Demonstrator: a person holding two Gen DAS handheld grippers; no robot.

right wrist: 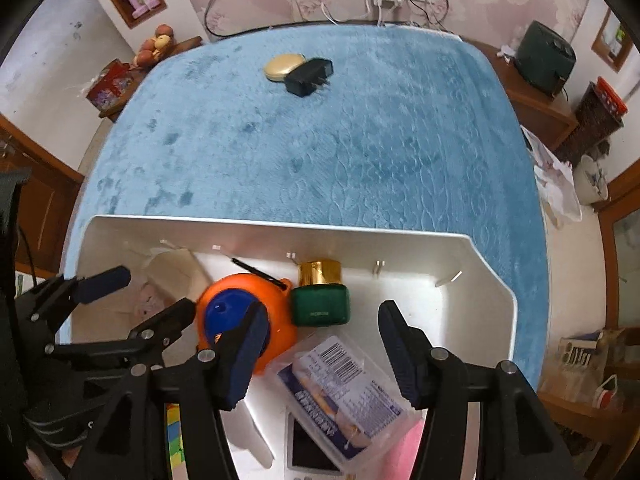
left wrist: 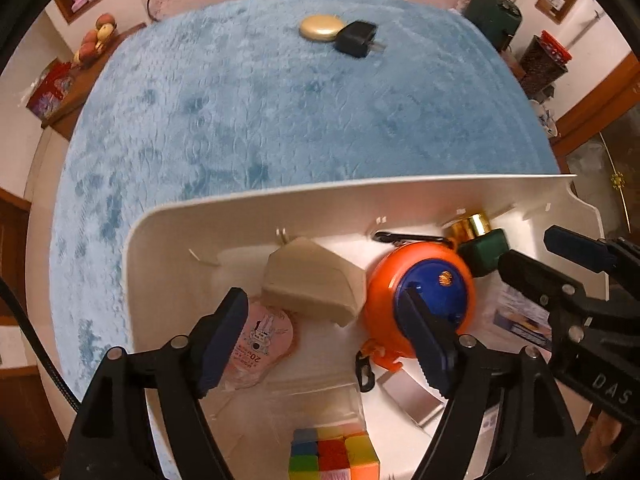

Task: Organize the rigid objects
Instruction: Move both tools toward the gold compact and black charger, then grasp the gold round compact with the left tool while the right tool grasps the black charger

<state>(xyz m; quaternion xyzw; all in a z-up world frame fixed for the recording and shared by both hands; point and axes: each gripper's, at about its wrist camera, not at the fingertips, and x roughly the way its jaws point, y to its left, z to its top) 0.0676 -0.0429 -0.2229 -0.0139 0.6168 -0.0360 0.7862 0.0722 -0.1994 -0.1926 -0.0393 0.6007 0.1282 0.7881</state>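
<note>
Our left gripper (left wrist: 324, 336) hangs over the white bin (left wrist: 400, 188) with its jaws parted and nothing pressed between the pads; the pink rabbit-print case (left wrist: 266, 340) lies just below its left finger, and the orange and blue round reel (left wrist: 416, 296) sits under its right finger. Our right gripper (right wrist: 320, 354) also stands apart-jawed above the same bin, holding nothing, with the clear plastic box with a barcode label (right wrist: 344, 392) lying between its fingers on the bin floor.

Against the bin's far wall we see a beige wedge-shaped block (left wrist: 316, 280) toward the left corner, and a green bottle with a gold cap (right wrist: 320, 296) near the middle, just beside the reel. A black clip (left wrist: 404, 237) lies along the far wall behind the reel. At the bin's near edge sits a colourful puzzle cube (left wrist: 332, 456), and a silvery flat device (right wrist: 312, 448) lies partly under the clear box.

Out on the blue plush surface (right wrist: 360, 140), near its far edge and well apart from the bin, a gold oval case (right wrist: 282, 66) and a black plug adapter (right wrist: 308, 76) touch each other.
</note>
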